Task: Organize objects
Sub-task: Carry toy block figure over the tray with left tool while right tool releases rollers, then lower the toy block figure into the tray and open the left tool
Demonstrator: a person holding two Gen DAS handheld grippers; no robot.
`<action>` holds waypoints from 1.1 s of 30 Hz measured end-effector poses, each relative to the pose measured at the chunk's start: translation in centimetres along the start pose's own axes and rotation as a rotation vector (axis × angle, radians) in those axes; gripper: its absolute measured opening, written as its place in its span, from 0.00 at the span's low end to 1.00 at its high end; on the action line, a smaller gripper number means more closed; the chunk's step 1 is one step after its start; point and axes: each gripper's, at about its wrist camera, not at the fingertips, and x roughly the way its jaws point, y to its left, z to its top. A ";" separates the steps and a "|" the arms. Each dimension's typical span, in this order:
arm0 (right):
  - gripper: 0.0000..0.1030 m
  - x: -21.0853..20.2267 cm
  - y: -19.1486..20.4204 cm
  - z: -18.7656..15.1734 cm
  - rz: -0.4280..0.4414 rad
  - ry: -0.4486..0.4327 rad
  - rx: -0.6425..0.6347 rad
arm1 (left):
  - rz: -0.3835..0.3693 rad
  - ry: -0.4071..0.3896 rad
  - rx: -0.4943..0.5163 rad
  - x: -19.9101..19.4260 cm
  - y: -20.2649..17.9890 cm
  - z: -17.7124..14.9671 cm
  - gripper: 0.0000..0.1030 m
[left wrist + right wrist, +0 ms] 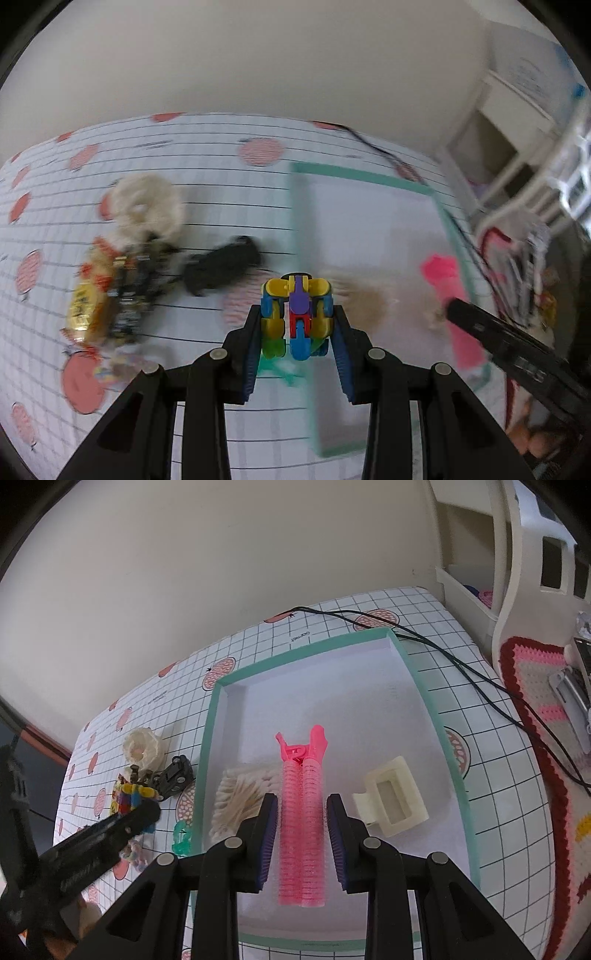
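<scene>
**Sorting small items into the green-rimmed tray**

1. Table cover [332, 602], white grid with pink fruit prints: fills the middle of both views and carries everything listed below.
2. Tray [432, 686], shallow, teal rim, pale floor: centre of the right wrist view. Judged to be the collection point, since three items already lie in it.
3. Right gripper [302, 825], lower centre of the right wrist view: fingers spread, one to each side of the pink hair roller clip [301, 827], with a visible gap on both sides. The clip lies flat on the tray floor, so this reads as either a release or an approach; which cannot be told.
4. Left gripper [295, 325], lower centre of the left wrist view: fingers pinching the multicoloured block toy [295, 314], held clear of the cover at the tray's left rim, probably to be carried into the tray.
5. Cream claw clip [391, 806]: on the tray floor, right of the roller clip.
6. Cotton swabs [240, 797]: bundle in the tray's lower left.
7. Unsorted heap left of the tray: cream scrunchie [142, 747], black toy car [173, 775], snack packet [86, 306], green trinket [181, 836] beside the rim.
8. Black cable [436, 646]: trails across the cover at upper right.
</scene>
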 end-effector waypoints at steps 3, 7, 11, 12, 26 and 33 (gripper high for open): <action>0.28 0.1 -0.3 0.0 -0.004 -0.002 0.009 | -0.035 0.015 0.077 0.5 -2.4 -0.4 0.36; 0.28 0.1 -0.7 0.1 -0.011 -0.004 0.018 | -0.053 0.048 0.145 1.4 -4.4 -1.0 0.36; 0.28 0.4 -0.9 0.1 -0.012 0.005 0.022 | -0.046 0.085 0.183 2.4 -5.4 -1.8 0.36; 0.28 0.6 -0.9 0.0 -0.012 0.011 0.020 | -0.046 0.093 0.187 2.6 -5.4 -1.8 0.36; 0.28 2.4 -1.2 -0.6 -0.032 0.073 0.021 | -0.026 0.179 0.195 5.0 -5.8 -3.2 0.36; 0.29 2.9 -1.0 -0.9 -0.040 0.092 0.015 | -0.024 0.198 0.199 5.4 -5.7 -3.5 0.36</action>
